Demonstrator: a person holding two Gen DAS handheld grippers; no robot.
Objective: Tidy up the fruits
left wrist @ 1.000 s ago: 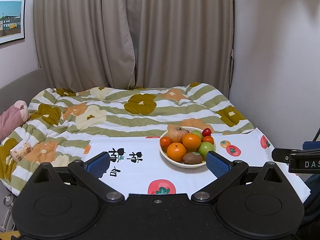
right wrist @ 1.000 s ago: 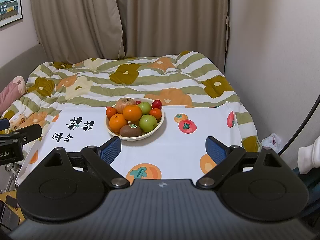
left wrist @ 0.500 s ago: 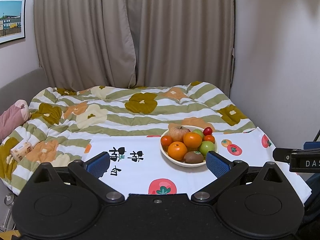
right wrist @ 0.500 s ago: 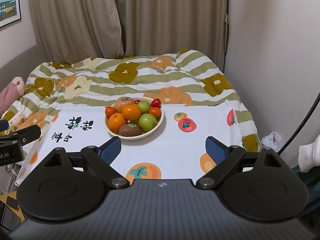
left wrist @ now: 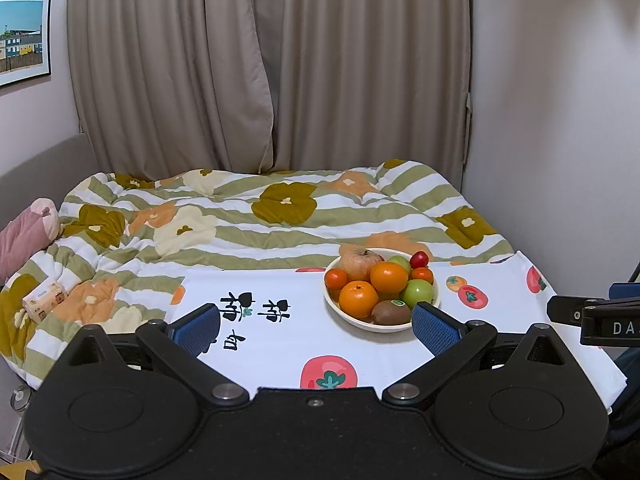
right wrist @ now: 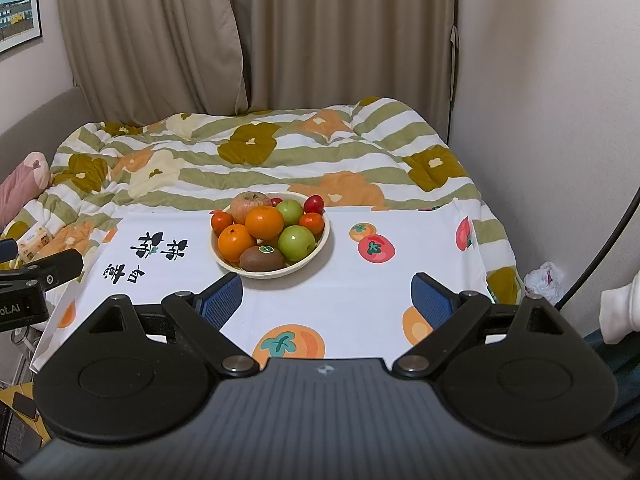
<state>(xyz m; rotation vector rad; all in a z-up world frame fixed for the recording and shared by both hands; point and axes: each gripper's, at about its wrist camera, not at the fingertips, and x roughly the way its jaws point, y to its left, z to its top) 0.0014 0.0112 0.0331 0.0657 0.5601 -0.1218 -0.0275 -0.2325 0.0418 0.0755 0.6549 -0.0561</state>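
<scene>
A cream bowl full of fruit stands on a white cloth printed with fruit. It holds two oranges, green apples, a kiwi, a brownish apple, small tomatoes and a red cherry-like fruit. My left gripper is open, short of the bowl and to its left. My right gripper is open too, just in front of the bowl and slightly right. Both hold nothing.
The cloth lies over a bed with a green-striped floral duvet. A pink pillow and a small tissue pack lie at the left. Curtains and a wall stand behind; a wall runs close on the right. A white sleeve shows at right.
Both views have drifted slightly; the bowl sits a little higher and nearer in the right wrist view. The fruit has not moved and both grippers stay open.
</scene>
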